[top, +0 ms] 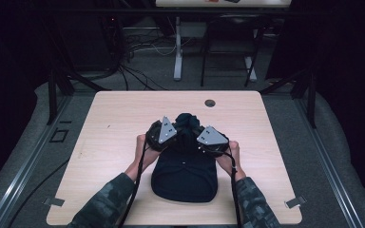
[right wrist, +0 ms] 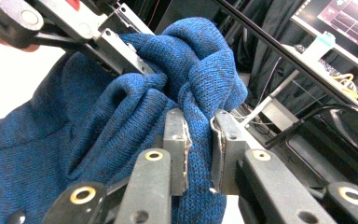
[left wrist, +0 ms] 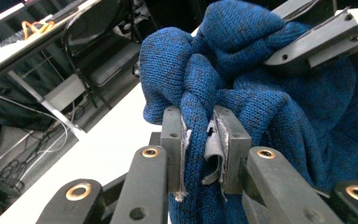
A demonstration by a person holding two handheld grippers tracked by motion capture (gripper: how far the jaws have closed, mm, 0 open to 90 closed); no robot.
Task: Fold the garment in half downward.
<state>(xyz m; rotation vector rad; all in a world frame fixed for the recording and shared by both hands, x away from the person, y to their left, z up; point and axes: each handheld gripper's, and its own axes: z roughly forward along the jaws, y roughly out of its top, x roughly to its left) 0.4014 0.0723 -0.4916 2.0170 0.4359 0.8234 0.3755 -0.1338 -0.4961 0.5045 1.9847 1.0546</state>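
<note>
A dark blue knitted garment [top: 184,173] lies on the light wooden table [top: 114,123], its far end bunched up into a lump [top: 186,121]. My left gripper [top: 170,137] is shut on a fold of the blue knit [left wrist: 198,140] at the left of that lump. My right gripper [top: 197,140] is shut on another fold of the knit [right wrist: 198,140] at its right. The two grippers face each other across the bunched cloth. In the left gripper view the right gripper's jaw crosses the top right. In the right gripper view the left gripper's jaw bites the knit at upper left.
A round cable hole [top: 210,102] sits near the table's far edge. Beyond the table stand a desk leg [top: 177,47], a black chair [top: 228,42] and loose cables on the floor [top: 138,52]. Bare tabletop lies left and right of the garment.
</note>
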